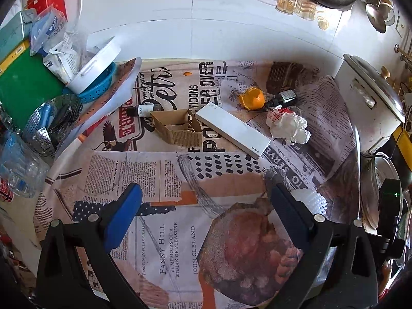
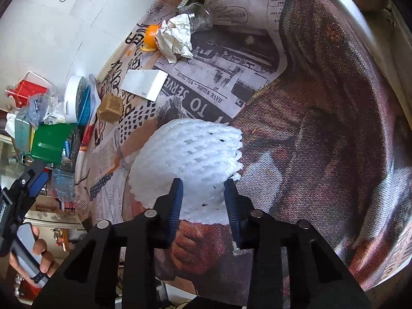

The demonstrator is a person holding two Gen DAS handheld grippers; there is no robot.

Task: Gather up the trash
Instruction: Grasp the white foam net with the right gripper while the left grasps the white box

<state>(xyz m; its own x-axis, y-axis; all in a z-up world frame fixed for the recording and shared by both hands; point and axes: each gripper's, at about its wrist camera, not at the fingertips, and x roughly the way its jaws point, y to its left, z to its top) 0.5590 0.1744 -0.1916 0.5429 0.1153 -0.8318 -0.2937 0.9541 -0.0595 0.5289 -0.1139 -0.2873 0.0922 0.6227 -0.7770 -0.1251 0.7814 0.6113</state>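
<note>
Trash lies on a newspaper-print tablecloth (image 1: 164, 180). My right gripper (image 2: 203, 184) is shut on a white foam fruit net (image 2: 195, 149), its blue pads pinching the net's near end; the net's edge also shows in the left wrist view (image 1: 318, 202). My left gripper (image 1: 206, 190) hangs open over bare cloth with nothing between its fingers. Beyond it lie a brown cardboard carton (image 1: 177, 128), a long white box (image 1: 231, 128), an orange peel (image 1: 251, 99), crumpled white paper (image 1: 288, 126) and two dark small bottles (image 1: 284, 97) (image 1: 145, 109).
A white rice cooker (image 1: 365, 108) stands at the right edge. At the left are a blue colander under a white lid (image 1: 97, 77), a green box (image 1: 25, 87), a steel steamer basket (image 1: 51, 121) and a clear plastic bottle (image 1: 18, 164). A clear cup (image 2: 199, 16) lies behind the paper.
</note>
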